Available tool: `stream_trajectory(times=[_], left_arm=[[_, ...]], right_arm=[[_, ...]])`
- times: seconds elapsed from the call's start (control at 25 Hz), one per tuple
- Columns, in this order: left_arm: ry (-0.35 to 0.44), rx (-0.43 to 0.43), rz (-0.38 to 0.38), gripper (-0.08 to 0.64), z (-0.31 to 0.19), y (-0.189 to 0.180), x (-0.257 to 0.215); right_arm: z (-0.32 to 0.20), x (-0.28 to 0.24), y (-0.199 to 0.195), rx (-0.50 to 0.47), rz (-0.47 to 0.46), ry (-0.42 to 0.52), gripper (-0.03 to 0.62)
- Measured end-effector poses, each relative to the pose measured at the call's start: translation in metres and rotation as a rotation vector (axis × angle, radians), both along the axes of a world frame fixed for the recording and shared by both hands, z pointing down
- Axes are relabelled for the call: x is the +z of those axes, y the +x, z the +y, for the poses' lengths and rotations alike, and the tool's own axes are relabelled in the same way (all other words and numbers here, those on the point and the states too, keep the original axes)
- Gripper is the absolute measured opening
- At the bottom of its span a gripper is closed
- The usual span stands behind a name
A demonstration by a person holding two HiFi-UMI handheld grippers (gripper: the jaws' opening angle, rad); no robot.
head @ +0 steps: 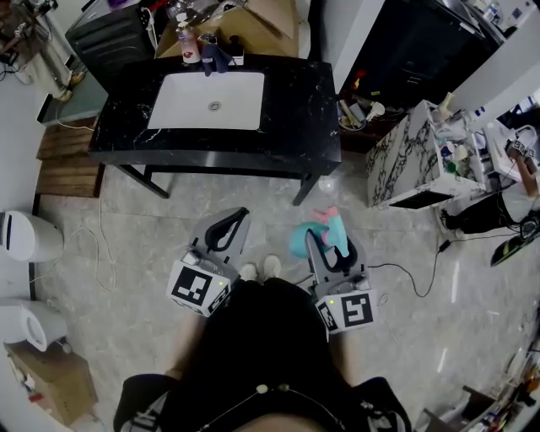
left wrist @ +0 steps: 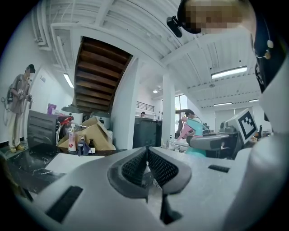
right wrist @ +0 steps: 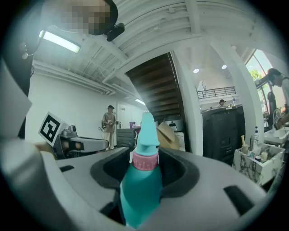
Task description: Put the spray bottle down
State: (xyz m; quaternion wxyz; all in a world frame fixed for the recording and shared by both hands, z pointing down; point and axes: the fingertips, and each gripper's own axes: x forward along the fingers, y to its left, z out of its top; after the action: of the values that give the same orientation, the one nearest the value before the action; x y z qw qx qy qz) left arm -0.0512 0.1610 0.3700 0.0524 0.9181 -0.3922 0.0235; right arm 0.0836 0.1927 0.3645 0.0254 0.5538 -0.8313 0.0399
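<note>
The left gripper [left wrist: 147, 155] points level, its ribbed pads pressed together with nothing between them. Beyond it on the left lies a dark counter [left wrist: 27, 166] with a cardboard box [left wrist: 92, 135] and small bottles [left wrist: 72, 140] on it. A person [left wrist: 20, 106] stands at the far left. On the right, the right gripper [left wrist: 198, 140] crosses a teal spray bottle [left wrist: 197, 127].

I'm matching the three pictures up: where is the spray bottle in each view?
Head view: spray bottle just right of centre, over the floor.
Left gripper view: small, right of centre.
Right gripper view: large, bottom centre.
Shared landmark: cardboard box.
</note>
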Motion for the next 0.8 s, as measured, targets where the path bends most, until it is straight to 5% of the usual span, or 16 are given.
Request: stream_trajectory(times=[0.8], left_arm=[[-0.052,-0.066,-0.009,0.015,-0.01,0.035,0.016]], right_arm=[[-0.018,0.012,0.043,-0.051,-0.03,-0.017,0.206]])
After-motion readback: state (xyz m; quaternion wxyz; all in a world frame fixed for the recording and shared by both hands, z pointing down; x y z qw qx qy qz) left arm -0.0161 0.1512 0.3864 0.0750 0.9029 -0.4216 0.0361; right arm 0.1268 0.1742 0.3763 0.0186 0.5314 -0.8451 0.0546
